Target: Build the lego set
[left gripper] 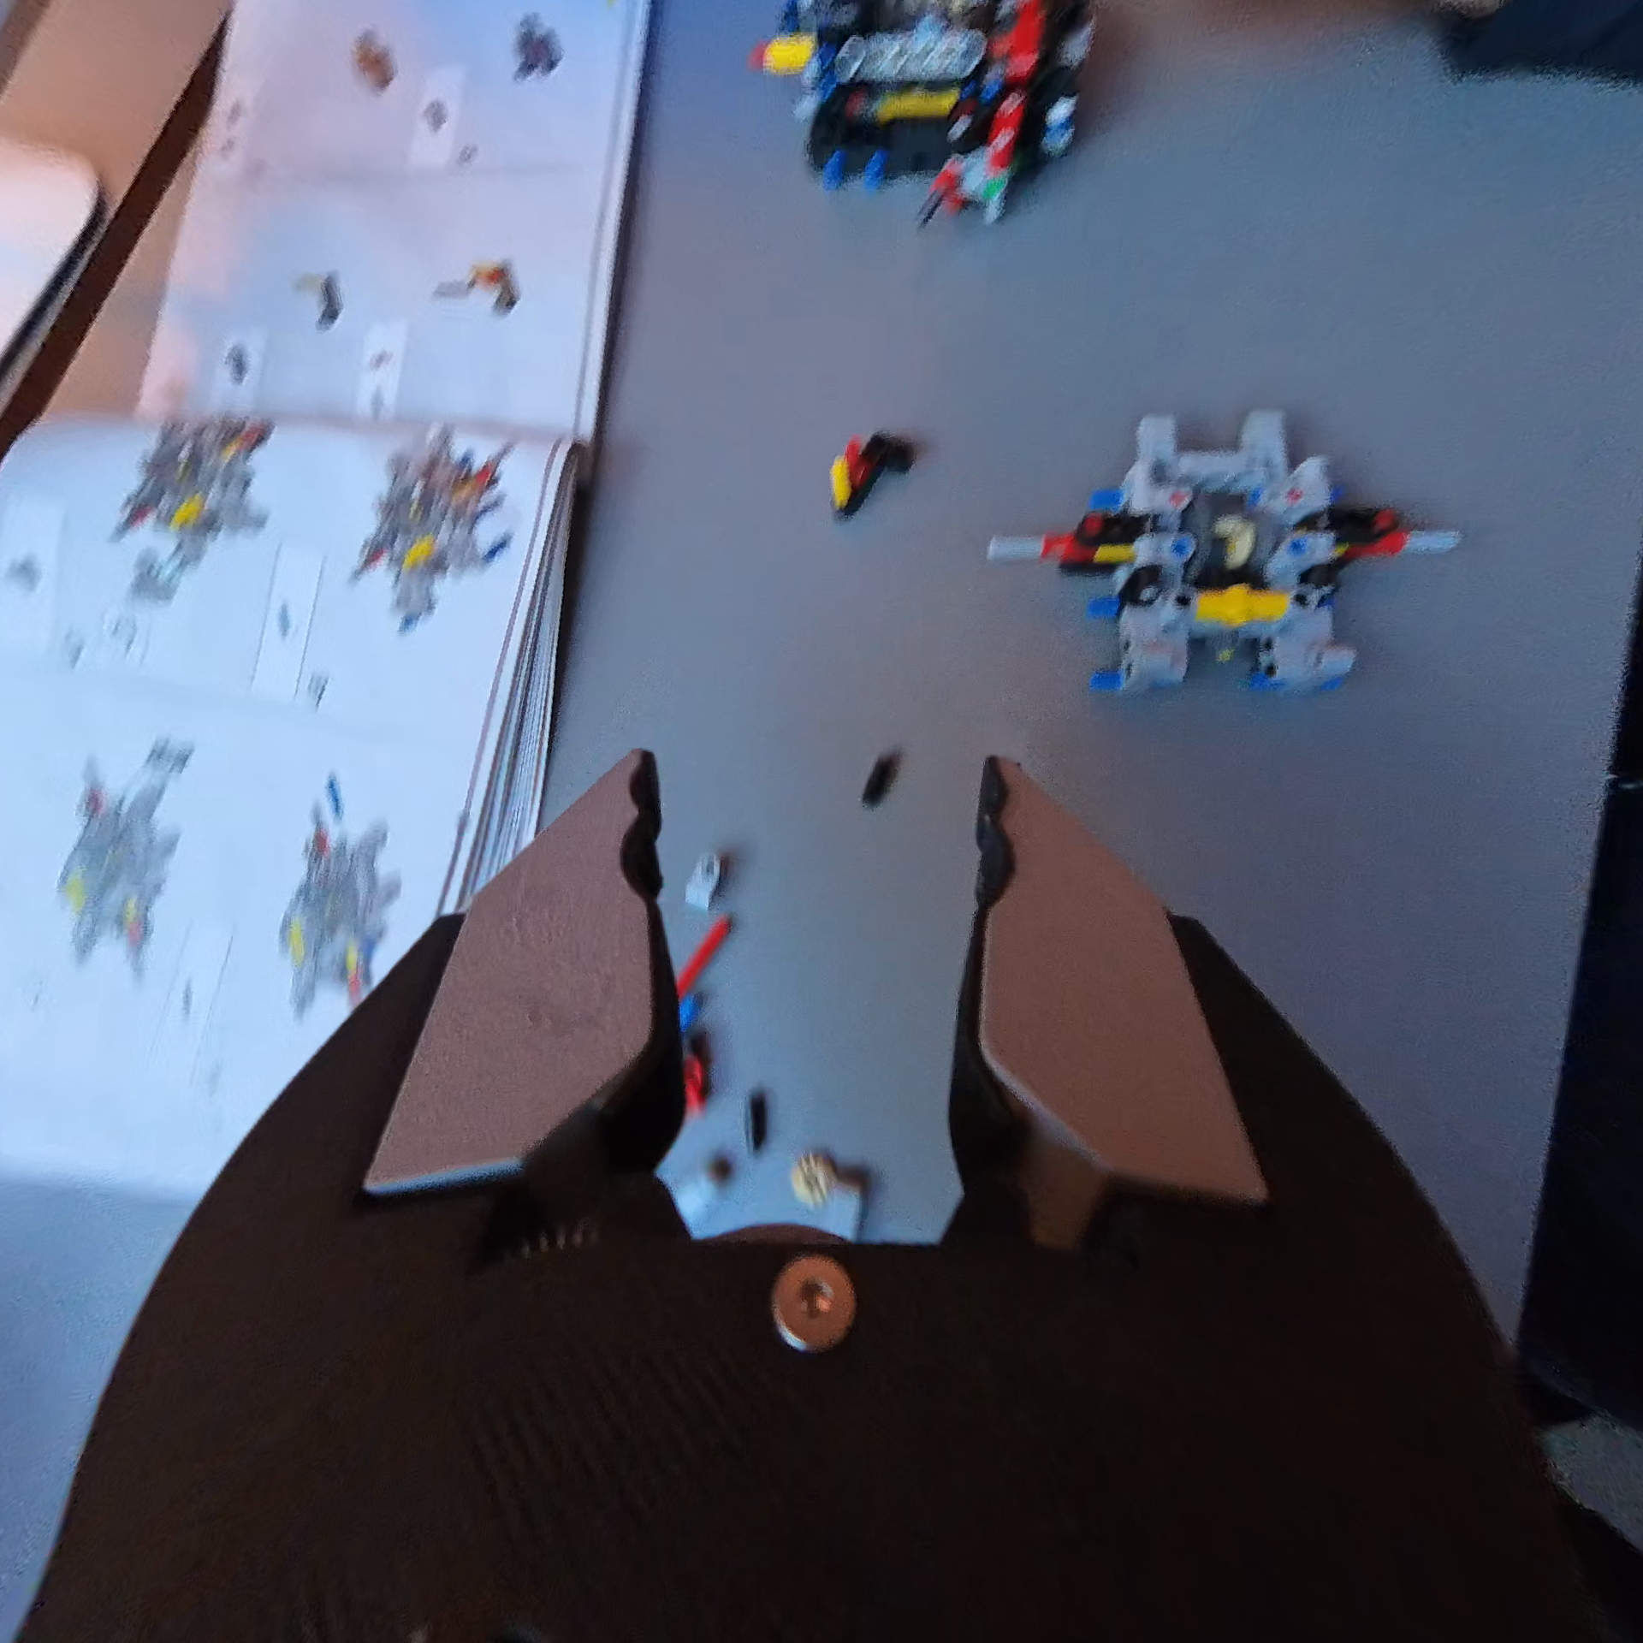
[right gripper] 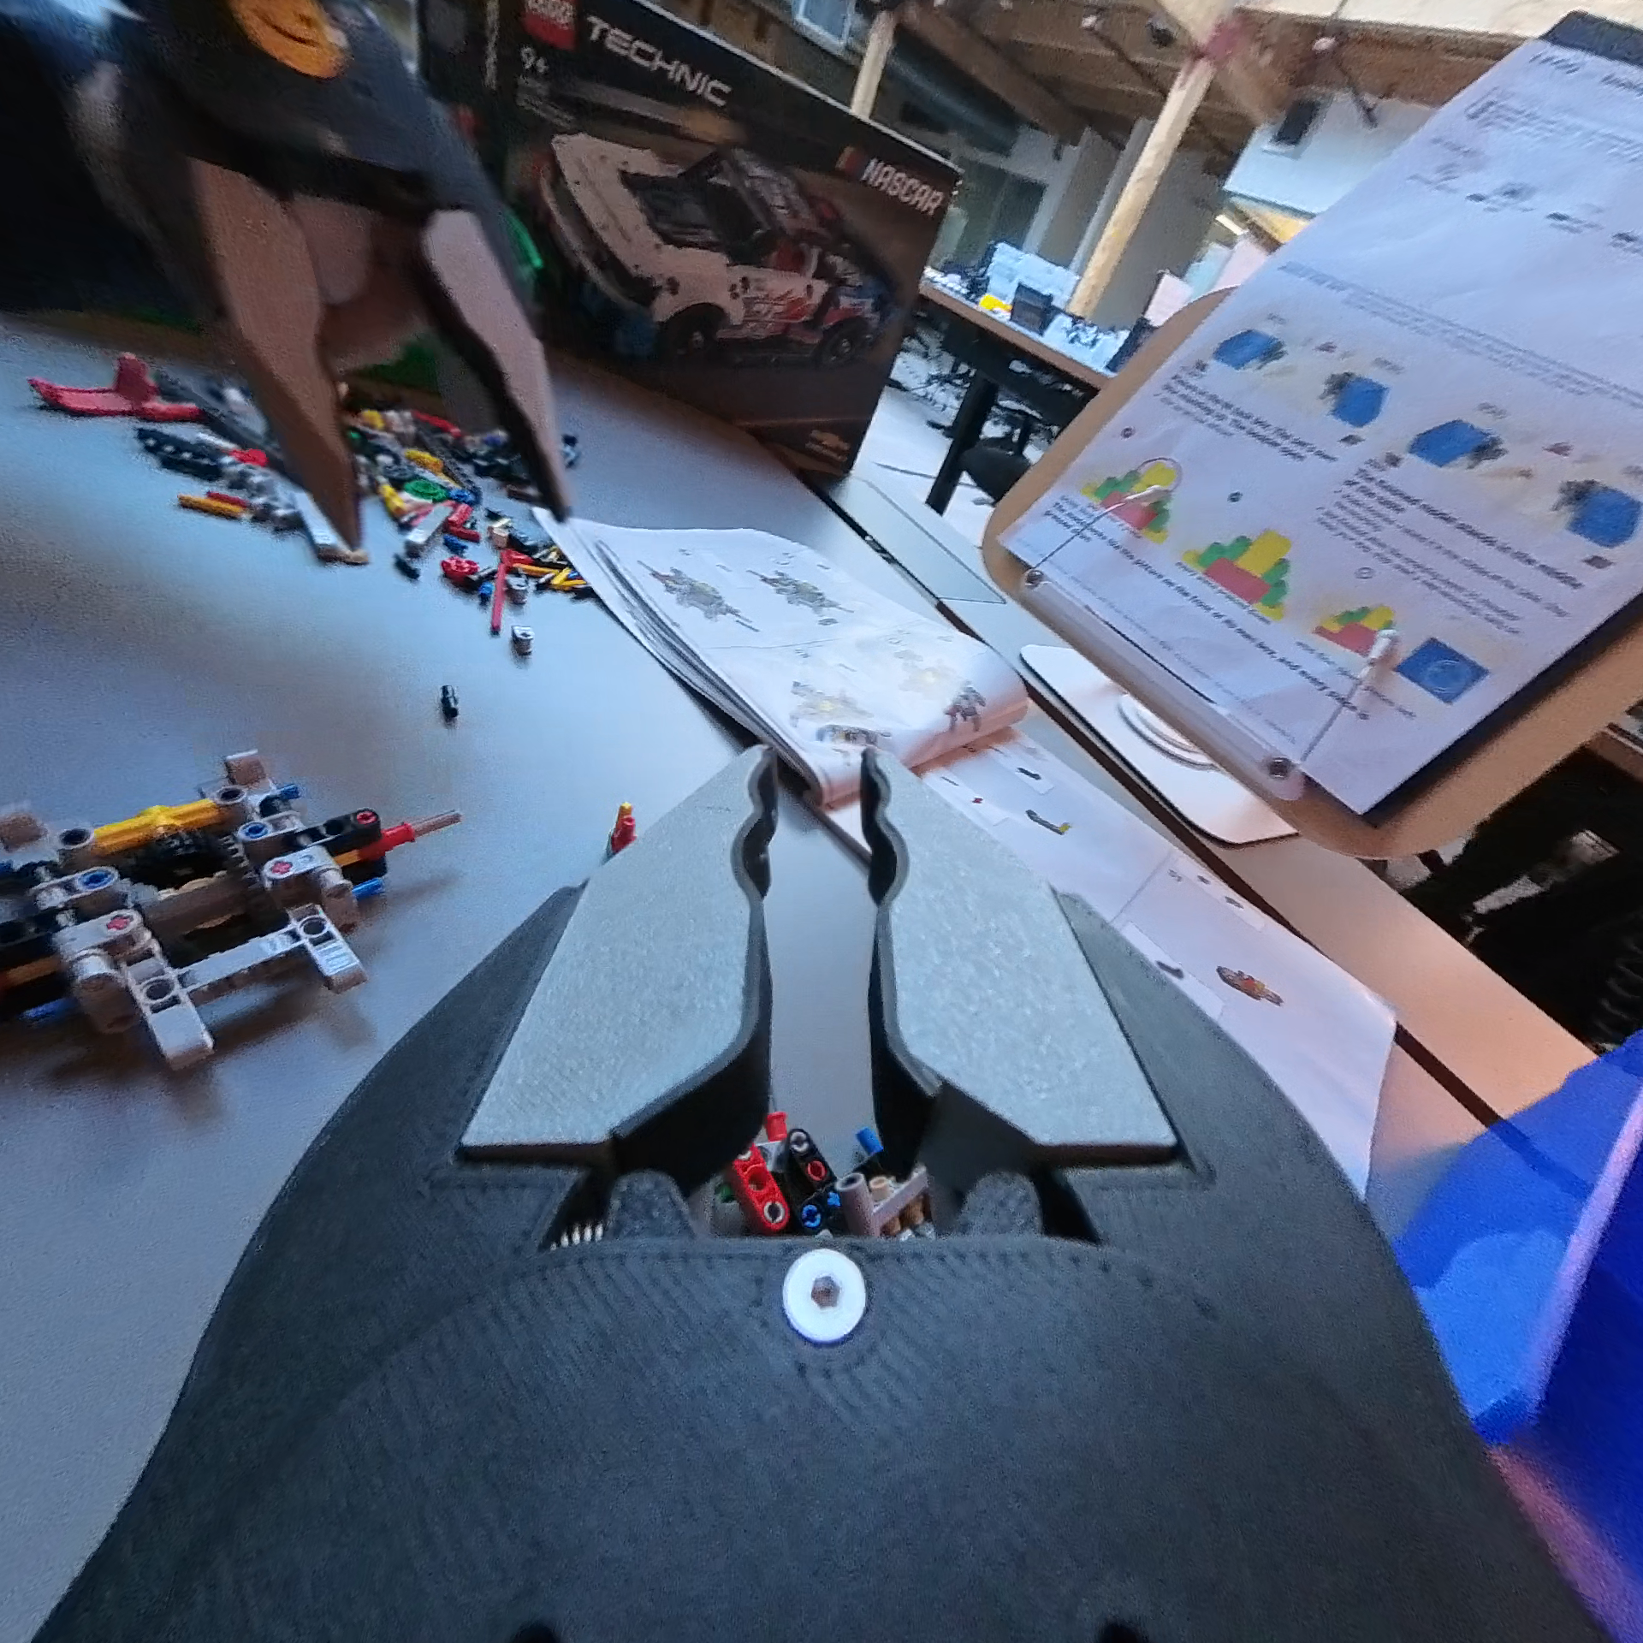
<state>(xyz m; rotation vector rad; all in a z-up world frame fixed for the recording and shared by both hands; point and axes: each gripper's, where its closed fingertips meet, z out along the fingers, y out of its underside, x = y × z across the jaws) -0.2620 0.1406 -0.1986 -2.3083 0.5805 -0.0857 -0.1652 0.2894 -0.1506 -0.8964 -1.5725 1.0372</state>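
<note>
The left gripper (left gripper: pixel 822 773) hangs over a grey table (left gripper: pixel 1111 311) with its brown fingers (left gripper: pixel 569 942) spread wide and nothing between the pads; a small black pin (left gripper: pixel 878 779) lies on the table below the gap, touched by neither pad. Just inside the left finger, towards 7 o'clock, lie a little grey connector (left gripper: pixel 707 880), a red axle (left gripper: pixel 704 956) and a few more loose bits, too smeared to name. At 2 o'clock from the tips sits a grey brick assembly (left gripper: pixel 1222 569) with yellow, red, blue and black parts; at 12 o'clock a small yellow, red and black piece (left gripper: pixel 867 471); beyond it, cut by the top edge, a larger dark build (left gripper: pixel 933 98). An open instruction booklet (left gripper: pixel 267 667) fills the 9 o'clock side. This whole view is motion-blurred. The right gripper (right gripper: pixel 818 805) has its grey fingers (right gripper: pixel 640 978) drawn near together with a narrow gap and nothing in it; the booklet's near corner (right gripper: pixel 853 711) shows past the tips, at what height I cannot tell. At 9 o'clock lies the grey assembly (right gripper: pixel 178 898), partly cut off, and a tiny red and yellow piece (right gripper: pixel 622 827) close beside the left finger. At 11 o'clock the other gripper hovers spread above a scatter of loose pieces (right gripper: pixel 444 498), a printed box (right gripper: pixel 711 240) behind; at 2 o'clock a tilted sheet on a stand (right gripper: pixel 1378 444).
</note>
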